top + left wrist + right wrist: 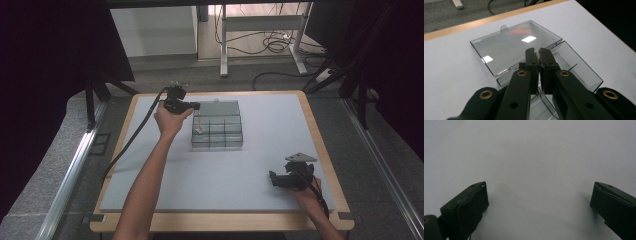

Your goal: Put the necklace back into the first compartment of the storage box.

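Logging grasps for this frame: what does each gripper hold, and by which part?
Left gripper pinches something small and coppery over the clear compartment box; what it is can't be told. Right gripper holds nothing.

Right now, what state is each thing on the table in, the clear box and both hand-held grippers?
Clear plastic compartment box: open, upright on the table.
Its clear hinged lid: swung back, lying flat.
Left hand-held gripper: jaws nearly shut over the box, on something small I cannot make out.
Right hand-held gripper: jaws wide open, empty, low over the grey mat.
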### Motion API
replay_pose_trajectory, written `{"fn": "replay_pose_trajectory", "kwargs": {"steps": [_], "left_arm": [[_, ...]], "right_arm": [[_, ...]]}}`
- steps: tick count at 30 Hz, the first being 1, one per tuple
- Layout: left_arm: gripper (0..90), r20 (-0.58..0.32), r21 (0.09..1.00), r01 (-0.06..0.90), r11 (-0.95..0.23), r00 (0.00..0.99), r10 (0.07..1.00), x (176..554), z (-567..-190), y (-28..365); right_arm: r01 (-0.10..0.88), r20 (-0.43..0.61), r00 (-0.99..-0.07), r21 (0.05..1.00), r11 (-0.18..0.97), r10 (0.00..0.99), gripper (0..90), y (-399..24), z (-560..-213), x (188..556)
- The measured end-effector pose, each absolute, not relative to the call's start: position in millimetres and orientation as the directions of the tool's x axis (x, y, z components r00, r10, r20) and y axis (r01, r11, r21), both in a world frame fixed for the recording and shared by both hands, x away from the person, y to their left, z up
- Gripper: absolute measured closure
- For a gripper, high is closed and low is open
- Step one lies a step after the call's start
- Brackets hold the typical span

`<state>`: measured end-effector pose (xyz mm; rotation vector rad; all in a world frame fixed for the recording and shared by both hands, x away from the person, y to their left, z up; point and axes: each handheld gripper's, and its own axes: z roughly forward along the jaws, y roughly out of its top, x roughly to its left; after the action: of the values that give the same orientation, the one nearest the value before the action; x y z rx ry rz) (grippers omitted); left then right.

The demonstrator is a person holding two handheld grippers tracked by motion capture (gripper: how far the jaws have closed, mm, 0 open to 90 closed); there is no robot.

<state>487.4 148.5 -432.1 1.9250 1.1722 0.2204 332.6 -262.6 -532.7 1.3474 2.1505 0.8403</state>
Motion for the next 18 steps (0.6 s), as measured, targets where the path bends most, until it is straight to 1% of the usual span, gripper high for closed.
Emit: {"fn": "replay_pose_trajectory", "kwargs": {"steps": [11,16,17,18], "left_arm": [[86.5,-0.302,0.695,0.694,-0.188,0.519,0.8,491.9,-475.1,149.8],[85.7,-0.285,0.691,0.694,-0.203,0.52,0.805,491.0,-483.4,146.2],[85.0,-0.282,0.691,0.694,-0.203,0.517,0.808,491.0,-484.2,146.3],[82.1,-0.276,0.693,0.691,-0.204,0.516,0.811,491.0,-484.5,146.6]], "right_arm": [[0.626,-0.064,-0.409,0.706,0.331,0.91,1.3,-262.4,-532.8,332.5],[0.626,-0.064,-0.409,0.706,0.331,0.91,1.3,-262.4,-532.8,332.5],[0.626,-0.064,-0.409,0.706,0.331,0.91,1.3,-262.4,-532.8,332.5],[0.626,-0.064,-0.409,0.707,0.331,0.91,1.3,-262.4,-532.8,332.4]]}}
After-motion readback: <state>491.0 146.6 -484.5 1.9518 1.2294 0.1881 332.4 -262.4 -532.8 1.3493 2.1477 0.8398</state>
